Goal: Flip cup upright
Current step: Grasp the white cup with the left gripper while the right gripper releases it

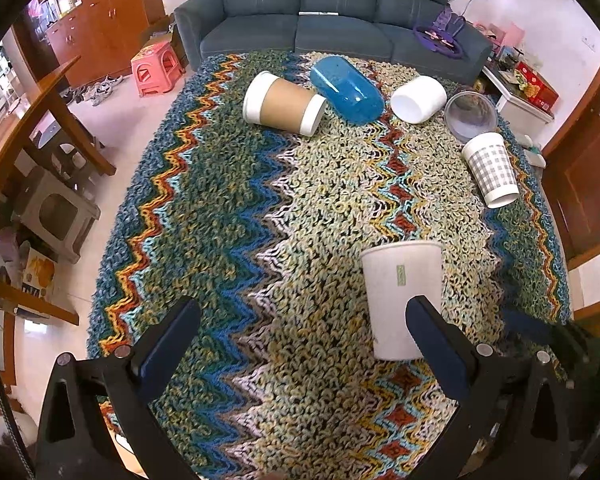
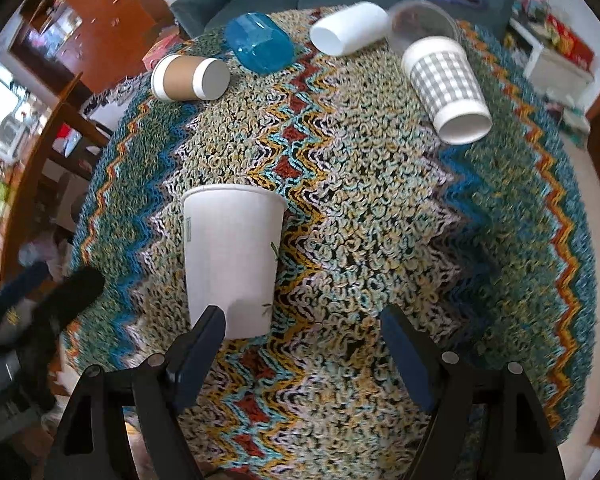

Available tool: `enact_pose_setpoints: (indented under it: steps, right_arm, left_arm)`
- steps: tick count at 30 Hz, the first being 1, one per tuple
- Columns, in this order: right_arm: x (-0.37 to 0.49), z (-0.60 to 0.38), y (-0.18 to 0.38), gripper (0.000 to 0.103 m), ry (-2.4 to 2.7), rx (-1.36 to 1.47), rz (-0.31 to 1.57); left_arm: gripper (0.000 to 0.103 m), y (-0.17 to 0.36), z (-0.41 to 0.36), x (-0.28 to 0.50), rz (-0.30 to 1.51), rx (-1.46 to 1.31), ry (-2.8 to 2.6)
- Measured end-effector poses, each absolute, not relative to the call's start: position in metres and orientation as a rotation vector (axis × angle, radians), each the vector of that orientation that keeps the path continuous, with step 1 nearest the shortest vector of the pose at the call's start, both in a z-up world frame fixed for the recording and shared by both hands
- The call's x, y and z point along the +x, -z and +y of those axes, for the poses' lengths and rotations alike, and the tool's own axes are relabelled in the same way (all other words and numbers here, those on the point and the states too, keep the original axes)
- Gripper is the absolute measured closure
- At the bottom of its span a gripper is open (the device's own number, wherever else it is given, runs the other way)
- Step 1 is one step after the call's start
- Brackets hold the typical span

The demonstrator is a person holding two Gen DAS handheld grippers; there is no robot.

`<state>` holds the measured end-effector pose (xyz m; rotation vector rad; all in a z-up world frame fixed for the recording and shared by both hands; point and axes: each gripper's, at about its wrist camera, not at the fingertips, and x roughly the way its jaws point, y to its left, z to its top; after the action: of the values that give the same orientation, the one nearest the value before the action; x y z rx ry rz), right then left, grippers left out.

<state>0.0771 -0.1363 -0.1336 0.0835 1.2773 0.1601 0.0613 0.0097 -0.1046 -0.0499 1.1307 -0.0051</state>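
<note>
A plain white paper cup (image 1: 400, 300) stands upright on the patterned cloth, wide rim up; it also shows in the right wrist view (image 2: 232, 256). My left gripper (image 1: 302, 326) is open and empty, its right finger (image 1: 436, 344) in front of the cup's lower right side. My right gripper (image 2: 300, 334) is open and empty, its left finger (image 2: 198, 354) just in front of the cup's base. Other cups lie on their sides at the far edge: a brown-sleeved one (image 1: 284, 103), a blue one (image 1: 346, 89), a white one (image 1: 418, 99), a grey-checked one (image 1: 492, 168).
A clear plastic cup (image 1: 470, 116) lies behind the checked cup. The round table wears a zigzag knitted cloth (image 1: 228, 216). A dark sofa (image 1: 332, 12) stands beyond it, a pink stool (image 1: 156, 68) and wooden furniture (image 1: 48, 120) to the left.
</note>
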Motion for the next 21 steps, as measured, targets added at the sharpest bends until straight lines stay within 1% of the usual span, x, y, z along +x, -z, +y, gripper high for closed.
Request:
enact_pose_setpoints:
  steps: [7,15,20,21]
  right_arm:
    - [0.06,-0.146,0.134,0.022,-0.122,-0.036,1.192]
    - [0.059,-0.17,0.143,0.022,-0.13,0.015,1.2]
    - [0.058,-0.174,0.144,0.022,-0.133,0.026,1.199]
    - [0.058,-0.174,0.144,0.022,-0.134,0.026,1.198]
  left_arm:
    - [0.0,0.127,-0.016,0.083,1.19,-0.051,0.068]
    - [0.001,0.154,-0.041,0.106,1.309,-0.045,0.118]
    - [0.005,0.172,-0.045,0.116,1.411,-0.082,0.114]
    - [0.008,0.175,-0.045,0.117,1.429,-0.091,0.115]
